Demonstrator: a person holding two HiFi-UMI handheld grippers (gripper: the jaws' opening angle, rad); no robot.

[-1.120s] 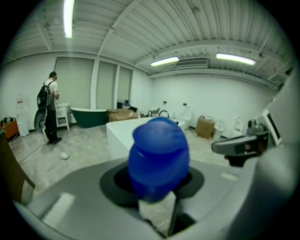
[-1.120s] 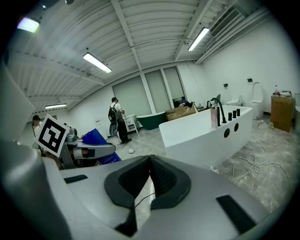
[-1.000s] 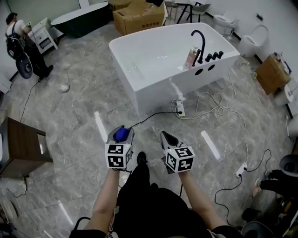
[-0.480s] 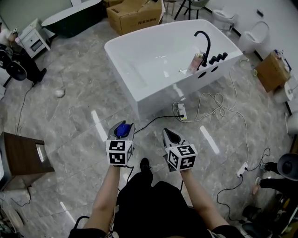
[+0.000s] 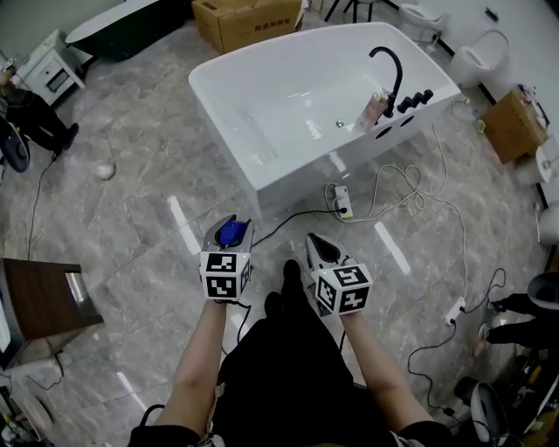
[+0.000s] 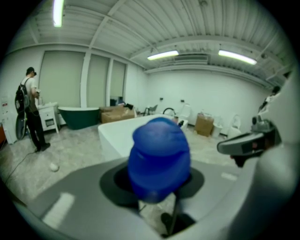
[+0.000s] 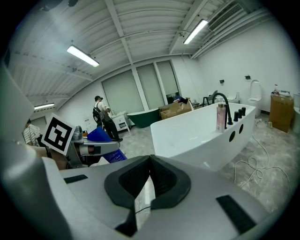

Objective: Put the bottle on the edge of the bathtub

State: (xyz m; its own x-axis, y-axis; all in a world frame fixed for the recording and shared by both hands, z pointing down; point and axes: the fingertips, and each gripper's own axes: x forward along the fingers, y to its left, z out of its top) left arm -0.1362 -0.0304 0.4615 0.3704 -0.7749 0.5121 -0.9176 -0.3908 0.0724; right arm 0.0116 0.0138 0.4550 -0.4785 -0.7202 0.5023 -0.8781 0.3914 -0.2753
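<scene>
A blue bottle [image 5: 230, 232] [image 6: 159, 157] sits between the jaws of my left gripper [image 5: 229, 225], which is shut on it at waist height over the floor. The same bottle [image 7: 103, 138] shows in the right gripper view, at the left. My right gripper [image 5: 320, 246] [image 7: 149, 176] is beside it, shut with nothing in it. The white bathtub [image 5: 297, 179] [image 7: 197, 136] stands a few steps ahead, with a black faucet [image 5: 389, 65] at its right end. A pink bottle [image 5: 377, 106] [image 7: 220, 118] stands on the tub's rim by the faucet.
A power strip [image 5: 340, 202] and white cables [image 5: 419, 196] lie on the floor before the tub. A brown cabinet [image 5: 39, 292] is at the left, cardboard boxes [image 5: 249, 16] behind the tub, a toilet [image 5: 485, 52] at the back right. A person [image 5: 35, 113] stands far left.
The bathtub has come closer and lower in the head view as I walk toward it. Both grippers keep their places and grips.
</scene>
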